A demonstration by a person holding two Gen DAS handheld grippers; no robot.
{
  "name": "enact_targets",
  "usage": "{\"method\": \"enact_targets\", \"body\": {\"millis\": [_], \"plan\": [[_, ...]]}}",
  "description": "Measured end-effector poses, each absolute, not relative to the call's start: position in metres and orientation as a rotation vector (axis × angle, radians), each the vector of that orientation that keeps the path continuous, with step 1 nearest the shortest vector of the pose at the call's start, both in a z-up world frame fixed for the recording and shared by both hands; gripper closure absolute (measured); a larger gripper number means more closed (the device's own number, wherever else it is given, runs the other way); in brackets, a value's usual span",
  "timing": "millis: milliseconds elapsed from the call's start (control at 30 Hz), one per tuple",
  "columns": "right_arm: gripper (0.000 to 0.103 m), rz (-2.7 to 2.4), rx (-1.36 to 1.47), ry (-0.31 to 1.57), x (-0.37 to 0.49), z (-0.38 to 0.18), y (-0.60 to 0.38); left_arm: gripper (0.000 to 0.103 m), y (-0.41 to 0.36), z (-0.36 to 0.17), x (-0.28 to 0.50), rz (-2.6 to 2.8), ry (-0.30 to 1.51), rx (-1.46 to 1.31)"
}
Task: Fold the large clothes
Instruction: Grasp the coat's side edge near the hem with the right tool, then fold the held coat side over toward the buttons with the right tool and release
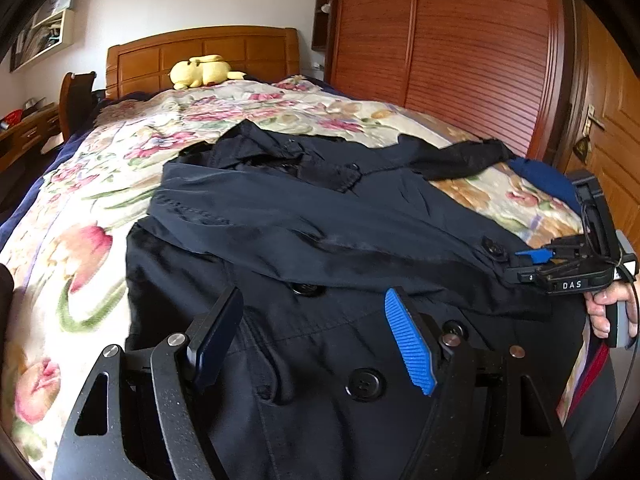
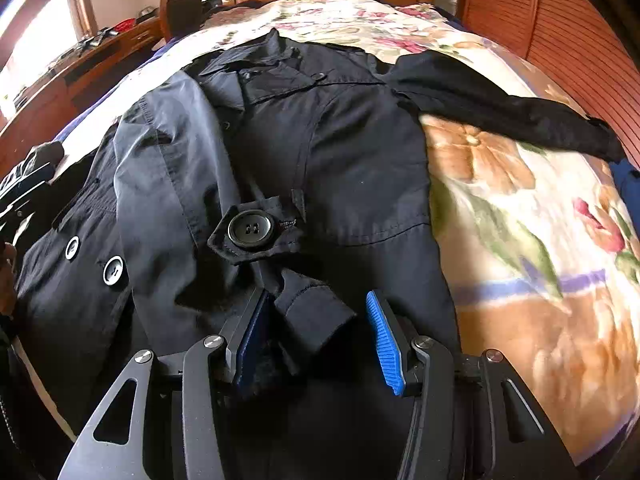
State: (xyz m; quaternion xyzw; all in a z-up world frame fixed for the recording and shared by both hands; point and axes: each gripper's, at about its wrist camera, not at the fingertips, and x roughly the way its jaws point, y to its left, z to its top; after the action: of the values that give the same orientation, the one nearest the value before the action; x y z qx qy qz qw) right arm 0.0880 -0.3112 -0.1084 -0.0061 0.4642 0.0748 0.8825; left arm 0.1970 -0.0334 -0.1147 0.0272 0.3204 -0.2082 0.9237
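One dark coat (image 1: 320, 240) lies spread on the floral bedspread (image 1: 80, 248), one sleeve folded across its buttoned front; the left gripper (image 1: 316, 340) hovers spread and empty. From the right wrist, the right gripper (image 2: 316, 336) straddles a cuff tab (image 2: 316, 316), pads apart, not pinching.

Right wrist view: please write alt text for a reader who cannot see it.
A dark coat lies spread on a bed with a floral bedspread, one sleeve stretched to the right. The right gripper stands open just above a cuff beside a large button.
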Motion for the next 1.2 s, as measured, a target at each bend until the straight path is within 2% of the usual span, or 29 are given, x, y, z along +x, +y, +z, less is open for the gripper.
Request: {"method": "enact_targets", "body": {"millis": [100,300,333,600,900,1200], "plan": [[0.076,0.165,-0.050,0.934,0.086,-0.106,-0.313,0.029,-0.038,-0.116,0.197,-0.428,0.665,0.062],[0.077,0.108,-0.065,0.869,0.087,-0.092,-0.326,0.029,-0.038,-0.120,0.200,-0.415,0.681,0.049],[0.076,0.114,-0.067,0.865,0.086,-0.092,-0.325,0.029,-0.039,-0.122,0.200,-0.413,0.685,0.054],[0.046,0.123,-0.037,0.785,0.073,-0.070,-0.357,0.029,-0.047,-0.128,0.203,-0.382,0.695,0.087],[0.038,-0.014,-0.084,0.738,0.126,-0.051,-0.438,0.029,-0.038,-0.127,0.212,-0.325,0.684,0.023],[0.037,-0.200,0.038,0.802,0.213,-0.077,-0.533,0.029,-0.028,-0.131,0.221,-0.265,0.691,-0.024]]}}
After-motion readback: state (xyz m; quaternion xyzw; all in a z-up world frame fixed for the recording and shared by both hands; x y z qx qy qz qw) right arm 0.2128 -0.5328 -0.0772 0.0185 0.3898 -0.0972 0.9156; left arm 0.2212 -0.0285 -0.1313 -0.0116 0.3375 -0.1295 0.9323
